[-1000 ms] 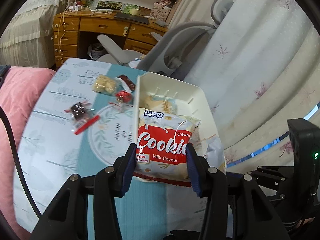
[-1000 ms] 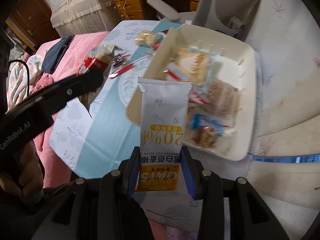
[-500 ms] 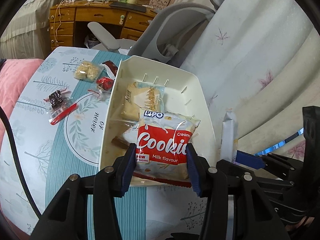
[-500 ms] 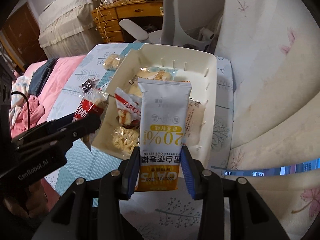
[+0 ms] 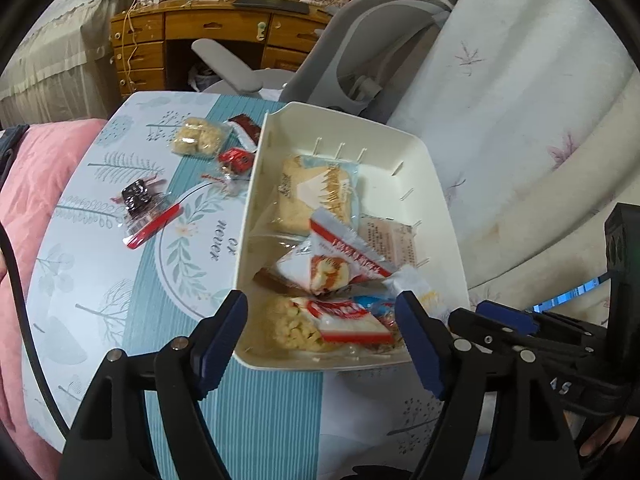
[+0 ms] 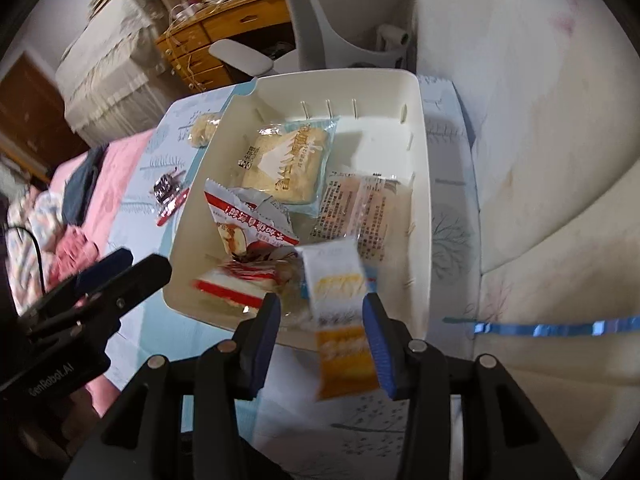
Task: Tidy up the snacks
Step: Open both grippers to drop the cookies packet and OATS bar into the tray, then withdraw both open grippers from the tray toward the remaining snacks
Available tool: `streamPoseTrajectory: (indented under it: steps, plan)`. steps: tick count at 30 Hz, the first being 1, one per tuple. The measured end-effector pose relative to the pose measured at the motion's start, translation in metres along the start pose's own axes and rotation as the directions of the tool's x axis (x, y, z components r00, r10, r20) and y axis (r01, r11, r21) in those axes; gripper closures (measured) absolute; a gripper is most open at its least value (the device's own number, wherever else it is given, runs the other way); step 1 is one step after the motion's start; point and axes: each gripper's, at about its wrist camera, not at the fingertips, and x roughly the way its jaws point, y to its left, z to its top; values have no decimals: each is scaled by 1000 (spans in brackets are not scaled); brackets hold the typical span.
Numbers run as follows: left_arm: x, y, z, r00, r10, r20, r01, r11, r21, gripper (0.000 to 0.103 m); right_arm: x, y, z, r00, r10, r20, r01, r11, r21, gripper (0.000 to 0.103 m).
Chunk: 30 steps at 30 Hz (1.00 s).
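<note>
A white plastic bin (image 5: 440, 208) (image 6: 424, 184) on the table holds several wrapped snacks. The red-and-white cookie pack (image 5: 348, 318) (image 6: 240, 280) lies in its near end. My left gripper (image 5: 322, 340) is open and empty just above the bin's near rim. My right gripper (image 6: 320, 332) is open; the white-and-orange oat bar (image 6: 340, 316), blurred, hangs loose between its jaws over the bin's near edge. Its white tip shows in the left wrist view (image 5: 408, 284). Several loose snacks lie on the table left of the bin: a rice cake pack (image 5: 198, 142), a red candy (image 5: 236, 160), a dark chocolate piece (image 5: 138, 196).
A grey office chair (image 5: 340, 64) and a wooden desk (image 5: 200, 40) stand behind the table. A pink blanket (image 5: 36, 168) lies at the left edge. A pale floral sofa cover (image 5: 540, 120) runs along the right side.
Both grippers opened. The cookie pack dropped from the left gripper into the bin's near end. The oat bar came loose from the right gripper and is slipping toward the bin.
</note>
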Motion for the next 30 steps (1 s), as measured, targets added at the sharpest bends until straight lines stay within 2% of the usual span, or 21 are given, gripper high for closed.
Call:
streamPoseTrajectory:
  steps: [6,12,17,24,30]
  plan:
    - [-4,11,-2,1000,25,-17,-25,1000,7,26,1,-6,-3,997,76,-6,-75,990,123,52]
    - [-14,29,-3,998,46,-32,-45,999,21,23,3,4,-7,996,90,-2,-88,975,202,51]
    - [-23,53,-4,997,65,-44,-64,998,27,22,0,18,-12,999,29,27,-35,962,271,51]
    - [-43,103,1,995,83,-59,-80,996,48,21,1,52,-22,997,-4,71,-25,920,390,51]
    - [-56,150,12,992,97,-75,-89,990,105,21,3,88,-28,993,-45,109,-18,855,518,51]
